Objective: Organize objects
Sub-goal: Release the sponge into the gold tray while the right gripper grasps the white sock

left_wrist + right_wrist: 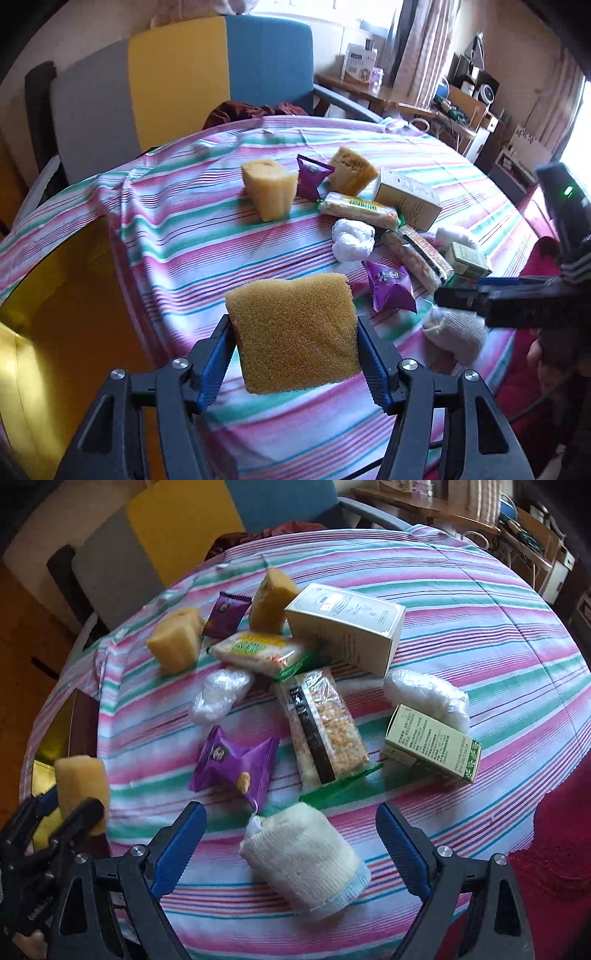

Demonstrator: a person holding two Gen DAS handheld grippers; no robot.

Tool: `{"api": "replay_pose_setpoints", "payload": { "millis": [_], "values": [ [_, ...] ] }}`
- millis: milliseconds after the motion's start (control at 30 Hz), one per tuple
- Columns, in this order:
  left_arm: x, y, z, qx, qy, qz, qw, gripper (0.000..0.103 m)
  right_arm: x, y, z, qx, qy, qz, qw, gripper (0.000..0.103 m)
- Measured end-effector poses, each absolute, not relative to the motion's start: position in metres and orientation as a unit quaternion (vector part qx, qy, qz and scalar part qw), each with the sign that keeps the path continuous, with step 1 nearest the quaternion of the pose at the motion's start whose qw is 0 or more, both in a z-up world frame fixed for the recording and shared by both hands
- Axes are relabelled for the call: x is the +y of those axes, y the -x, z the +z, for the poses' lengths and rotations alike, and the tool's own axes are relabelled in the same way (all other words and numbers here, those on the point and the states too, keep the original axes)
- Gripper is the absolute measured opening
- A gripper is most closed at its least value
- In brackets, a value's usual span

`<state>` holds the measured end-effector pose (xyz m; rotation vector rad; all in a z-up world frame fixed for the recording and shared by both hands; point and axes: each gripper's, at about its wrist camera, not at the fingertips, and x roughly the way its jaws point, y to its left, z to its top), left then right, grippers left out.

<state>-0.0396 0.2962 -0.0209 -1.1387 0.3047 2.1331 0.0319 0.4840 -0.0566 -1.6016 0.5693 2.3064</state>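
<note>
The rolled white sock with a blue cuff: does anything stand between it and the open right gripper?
Nothing visible does. The rolled white sock lies on the striped tablecloth directly between the right gripper jaws, which are open.

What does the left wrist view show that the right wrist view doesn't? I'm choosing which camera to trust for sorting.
Only the left wrist view shows the broad face of the sponge clamped in the left gripper, and the window behind.

Only the right wrist view shows the open right gripper over the rolled white sock.

Both show the striped tablecloth, two more sponges, two purple packets, two boxes and the cereal bars.
</note>
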Motion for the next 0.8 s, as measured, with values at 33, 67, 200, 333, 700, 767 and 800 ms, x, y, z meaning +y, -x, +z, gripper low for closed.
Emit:
{"api": "replay_pose_setpoints", "payload": {
  "millis": [33, 67, 200, 333, 700, 767, 800],
  "values": [
    [0.293, 0.04, -0.019, 0.114, 0.437, 0.822, 0.346, 0.064, 0.479, -0.032, -0.058, 0.18, 0.564, 0.794, 0.135, 0.095],
    [0.287, 0.037, -0.017, 0.108, 0.435, 0.824, 0.347, 0.064, 0.476, -0.032, -0.059, 0.167, 0.574, 0.791, 0.133, 0.095],
    [0.272, 0.031, -0.011, 0.096, 0.429, 0.827, 0.349, 0.065, 0.464, -0.03, -0.077, 0.134, 0.603, 0.776, 0.128, 0.091],
    [0.259, 0.024, -0.007, 0.089, 0.423, 0.834, 0.344, 0.065, 0.458, -0.026, -0.085, 0.101, 0.61, 0.772, 0.147, 0.074],
    [0.19, 0.038, 0.002, 0.031, 0.427, 0.854, 0.296, 0.065, 0.447, -0.024, -0.098, 0.063, 0.617, 0.769, 0.154, 0.067],
    [0.163, 0.05, 0.005, 0.009, 0.43, 0.861, 0.272, 0.065, 0.447, -0.024, -0.1, 0.058, 0.619, 0.768, 0.155, 0.066],
    [0.15, 0.057, 0.006, -0.001, 0.431, 0.864, 0.259, 0.065, 0.447, -0.024, -0.101, 0.058, 0.618, 0.768, 0.156, 0.066]
  ]
}}
